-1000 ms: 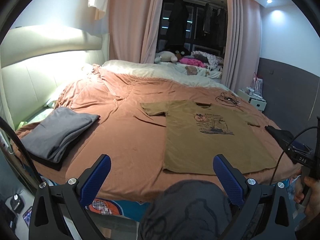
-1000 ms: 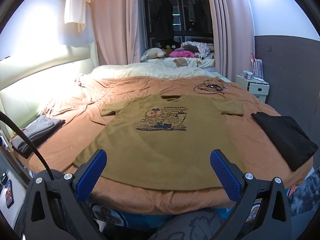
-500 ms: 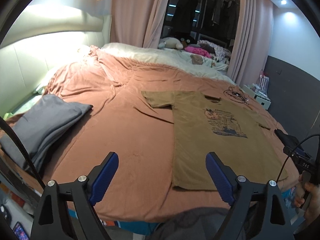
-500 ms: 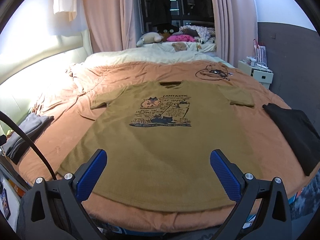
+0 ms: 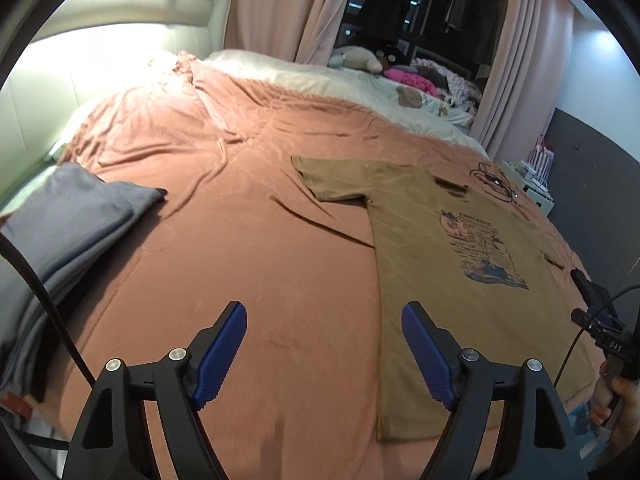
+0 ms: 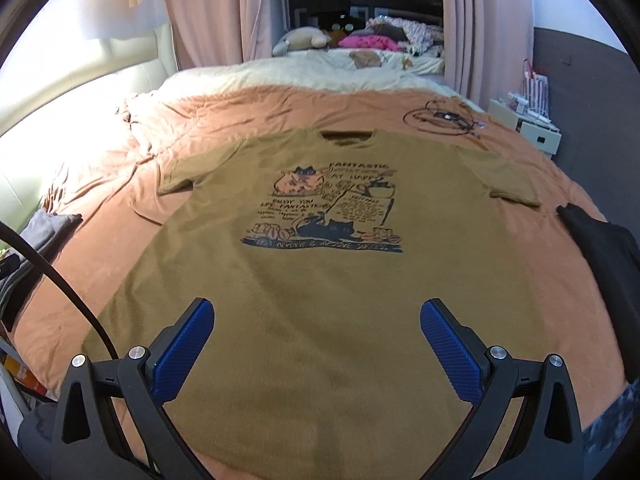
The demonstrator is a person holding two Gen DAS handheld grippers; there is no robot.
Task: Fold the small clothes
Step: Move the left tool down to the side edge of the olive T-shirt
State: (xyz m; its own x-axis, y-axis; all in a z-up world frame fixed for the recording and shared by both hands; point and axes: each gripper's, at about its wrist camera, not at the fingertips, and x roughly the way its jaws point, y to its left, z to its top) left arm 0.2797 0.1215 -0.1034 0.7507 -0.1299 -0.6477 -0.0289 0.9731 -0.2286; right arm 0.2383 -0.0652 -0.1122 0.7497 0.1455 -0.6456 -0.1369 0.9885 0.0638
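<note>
Both grippers spread wide, grasping nothing: left gripper (image 5: 324, 354) over bare bedspread (image 5: 248, 248) beside the shirt's left edge, right gripper (image 6: 316, 354) above its lower half. Olive T-shirt (image 6: 320, 280) flat, print up. Best pinch sleeve and hem together, fold inward without dragging.

Left gripper (image 5: 324, 344) low in its view, blue fingers (image 5: 220, 356) spread wide, nothing between them, right gripper (image 6: 316, 344) likewise spread wide and empty, right hand (image 5: 616, 396) seen at left view's edge, wrapped round its black handle
</note>
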